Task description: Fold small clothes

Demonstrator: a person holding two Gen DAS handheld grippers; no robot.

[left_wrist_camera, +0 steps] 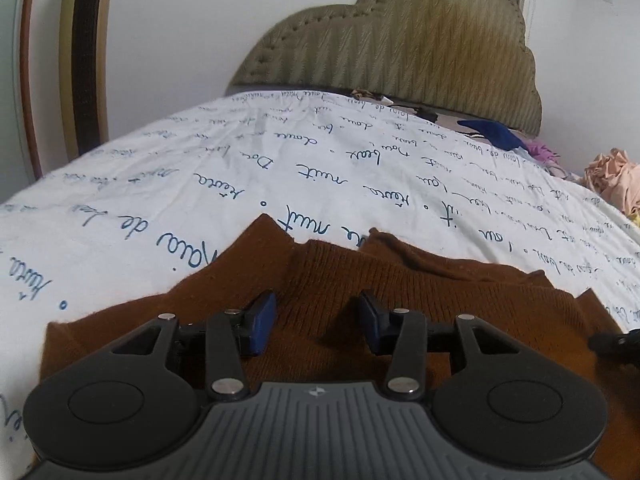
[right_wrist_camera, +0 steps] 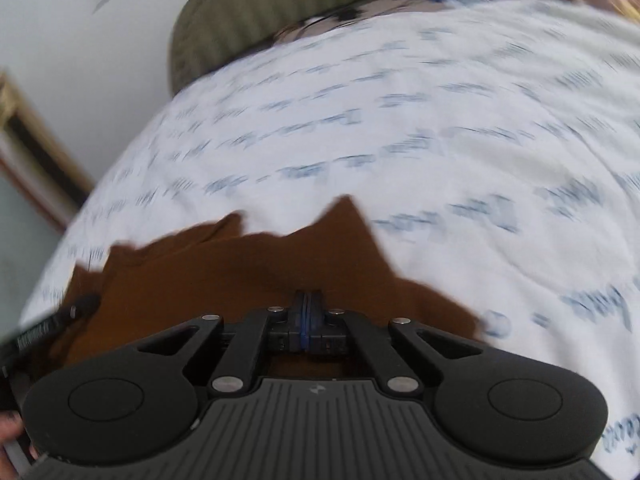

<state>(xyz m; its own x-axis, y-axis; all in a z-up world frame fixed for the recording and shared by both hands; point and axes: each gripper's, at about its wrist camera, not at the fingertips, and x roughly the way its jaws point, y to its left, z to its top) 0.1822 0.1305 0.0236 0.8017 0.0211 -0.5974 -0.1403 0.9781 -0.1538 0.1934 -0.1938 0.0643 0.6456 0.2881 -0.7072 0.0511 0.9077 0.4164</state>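
Observation:
A brown knit garment (left_wrist_camera: 360, 280) lies on a white bedsheet (left_wrist_camera: 160, 184) printed with blue handwriting. My left gripper (left_wrist_camera: 318, 320) is open just above the garment, its blue pads (left_wrist_camera: 262, 322) apart with nothing between them. In the right wrist view the same brown garment (right_wrist_camera: 240, 268) shows, blurred by motion. My right gripper (right_wrist_camera: 308, 314) has its pads pressed together over the garment's near edge; whether cloth is caught between them I cannot tell. The tip of the other gripper (right_wrist_camera: 80, 306) shows at the left.
A padded olive headboard (left_wrist_camera: 420, 40) stands at the bed's far end. Blue (left_wrist_camera: 492, 134), purple (left_wrist_camera: 540, 150) and peach (left_wrist_camera: 612, 178) clothes are piled at the far right of the bed. A wooden frame (left_wrist_camera: 84, 60) leans on the wall at left.

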